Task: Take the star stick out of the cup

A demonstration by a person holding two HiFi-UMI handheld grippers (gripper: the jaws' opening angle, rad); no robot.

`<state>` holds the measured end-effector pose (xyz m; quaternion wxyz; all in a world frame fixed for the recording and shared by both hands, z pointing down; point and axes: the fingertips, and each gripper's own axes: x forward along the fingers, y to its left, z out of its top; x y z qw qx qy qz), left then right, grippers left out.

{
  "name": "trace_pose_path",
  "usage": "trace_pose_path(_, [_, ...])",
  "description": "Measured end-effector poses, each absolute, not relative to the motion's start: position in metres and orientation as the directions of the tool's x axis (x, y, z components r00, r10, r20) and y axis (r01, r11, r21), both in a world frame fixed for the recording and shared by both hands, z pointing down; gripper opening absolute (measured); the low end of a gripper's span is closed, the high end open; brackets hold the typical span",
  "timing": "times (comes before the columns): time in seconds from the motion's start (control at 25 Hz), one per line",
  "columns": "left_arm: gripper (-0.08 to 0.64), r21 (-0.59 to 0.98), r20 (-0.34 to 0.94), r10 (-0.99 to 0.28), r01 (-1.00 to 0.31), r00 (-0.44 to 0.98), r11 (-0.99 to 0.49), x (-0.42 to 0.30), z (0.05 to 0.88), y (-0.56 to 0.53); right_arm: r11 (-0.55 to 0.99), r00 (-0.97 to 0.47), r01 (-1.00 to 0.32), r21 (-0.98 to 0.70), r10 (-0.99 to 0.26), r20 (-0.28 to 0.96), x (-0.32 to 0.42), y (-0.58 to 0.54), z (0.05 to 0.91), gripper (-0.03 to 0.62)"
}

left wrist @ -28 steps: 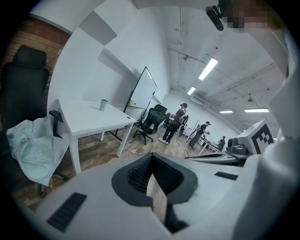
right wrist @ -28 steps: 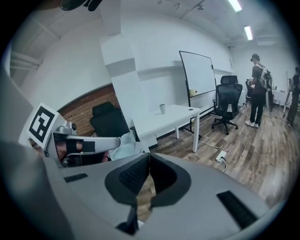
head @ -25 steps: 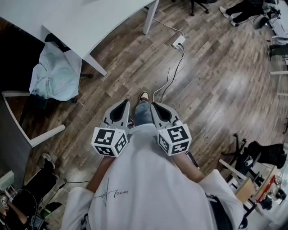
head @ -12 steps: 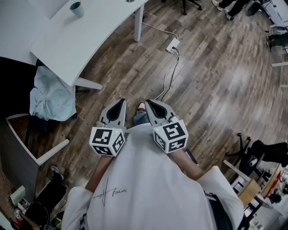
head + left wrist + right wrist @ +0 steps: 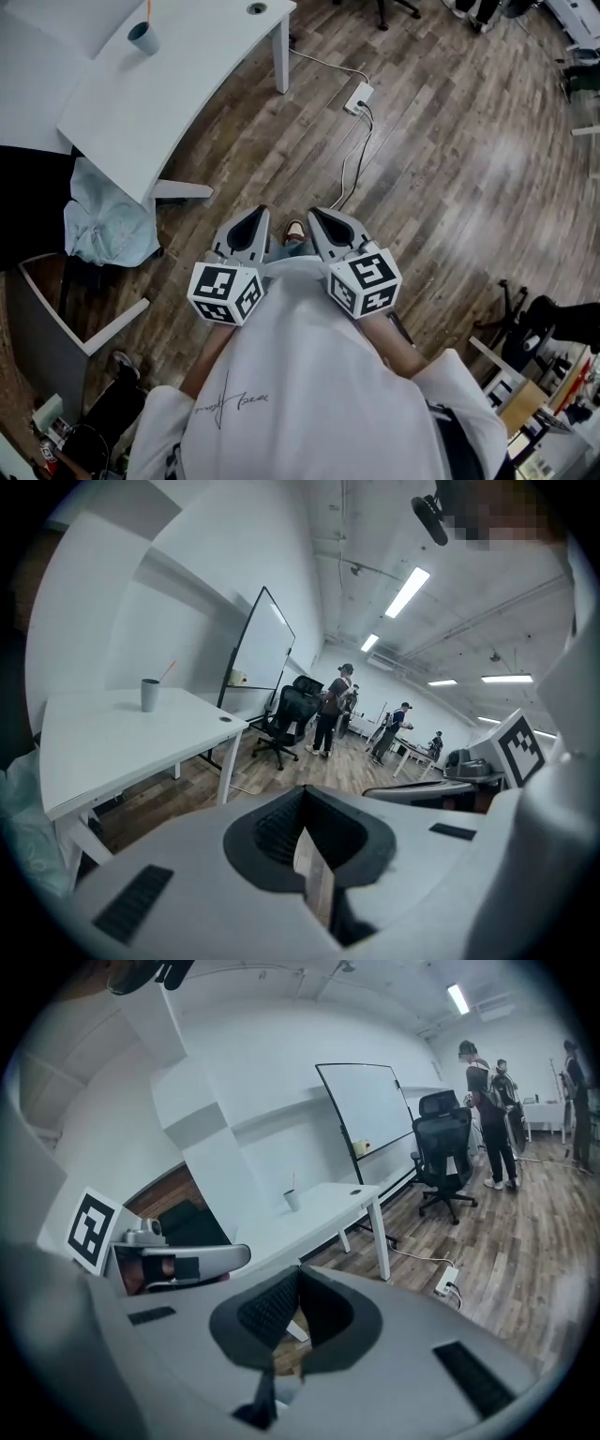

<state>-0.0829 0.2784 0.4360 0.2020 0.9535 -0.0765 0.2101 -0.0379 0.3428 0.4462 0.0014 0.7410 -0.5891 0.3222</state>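
- The person stands on a wood floor (image 5: 441, 187) and holds both grippers close to the body, side by side and pointing forward.
- The left gripper (image 5: 260, 212) has its jaws closed together, and nothing is between them; its own view (image 5: 305, 797) shows the same.
- The right gripper (image 5: 313, 213) also has closed jaws with nothing inside, as seen in its own view (image 5: 298, 1281).
- The cup (image 5: 143, 37) stands upright on the white desk (image 5: 178, 84), well apart from both grippers, ahead and to the left.
- The stick (image 5: 150, 11) is in the cup and leans a little to one side. It is too small to see the star.
- The left gripper view shows the cup (image 5: 150, 694) with the stick (image 5: 168, 670) near the far part of the desk (image 5: 112, 738).
- A power strip (image 5: 361, 94) with its cable lies on the floor beside the desk leg.
- A light blue cloth (image 5: 108, 220) hangs under the near edge of the desk.
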Motion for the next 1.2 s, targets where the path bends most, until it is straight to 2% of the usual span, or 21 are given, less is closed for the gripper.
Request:
trace_pose_path(0.72, [-0.003,0.386,0.413,0.027,-0.147,0.91,-0.911,0.022,0.444,0.234,-0.402,0.193,-0.849,-0.344,-0.841,0.506,0.059,0.309,0.456,0.009])
trace_pose_path(1.2, [-0.003,0.351,0.417,-0.095,-0.257,0.904,-0.9,0.058,0.436,0.131,-0.25,0.044,-0.907,-0.34,-0.857,0.514,0.09,0.203,0.454,0.009])
